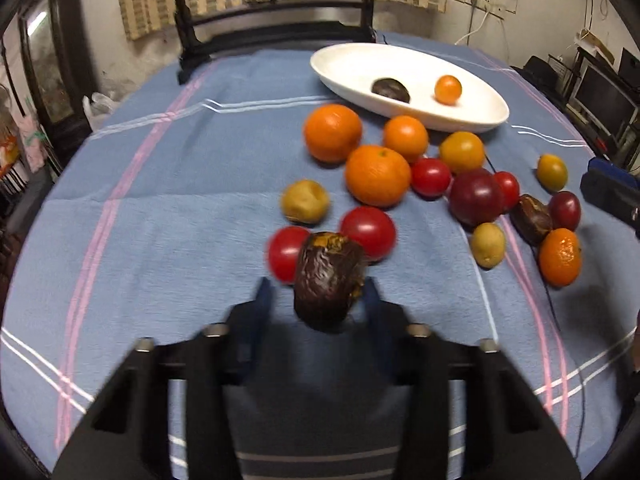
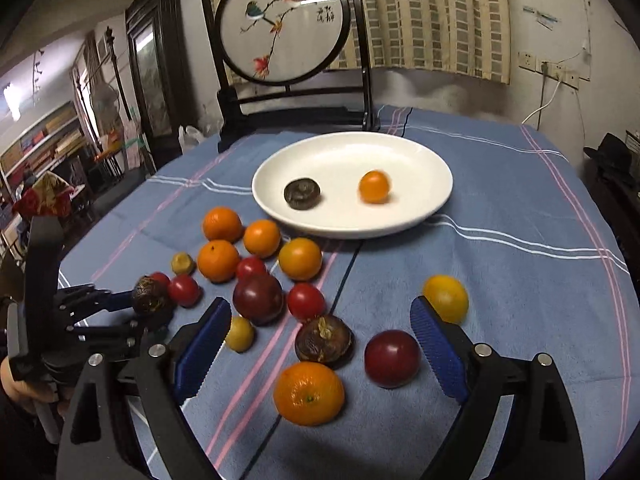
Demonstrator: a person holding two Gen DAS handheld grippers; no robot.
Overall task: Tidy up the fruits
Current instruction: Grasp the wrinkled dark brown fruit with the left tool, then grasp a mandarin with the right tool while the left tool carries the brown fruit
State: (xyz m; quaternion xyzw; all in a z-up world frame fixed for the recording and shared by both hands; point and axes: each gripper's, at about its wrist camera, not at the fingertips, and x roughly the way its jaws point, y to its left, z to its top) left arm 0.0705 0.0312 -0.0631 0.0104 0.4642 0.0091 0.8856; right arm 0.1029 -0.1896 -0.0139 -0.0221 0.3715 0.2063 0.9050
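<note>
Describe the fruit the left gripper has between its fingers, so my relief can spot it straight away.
Start from the white plate at the far side of the blue tablecloth, then come down past the heap of oranges to the near edge of the pile. There the left gripper pinches a dark brown wrinkled fruit, just in front of two red tomatoes. Its neighbours are smooth and bright; it is shrivelled and almost black.

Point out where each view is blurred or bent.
Left wrist view: motion blur smears the left gripper, the dark wrinkled fruit it holds and the red tomatoes behind; the plate bends into a narrow oval. Right wrist view: mostly sharp, only the small orange fruit on the plate is smeared; the cloth's stripes curve.
</note>
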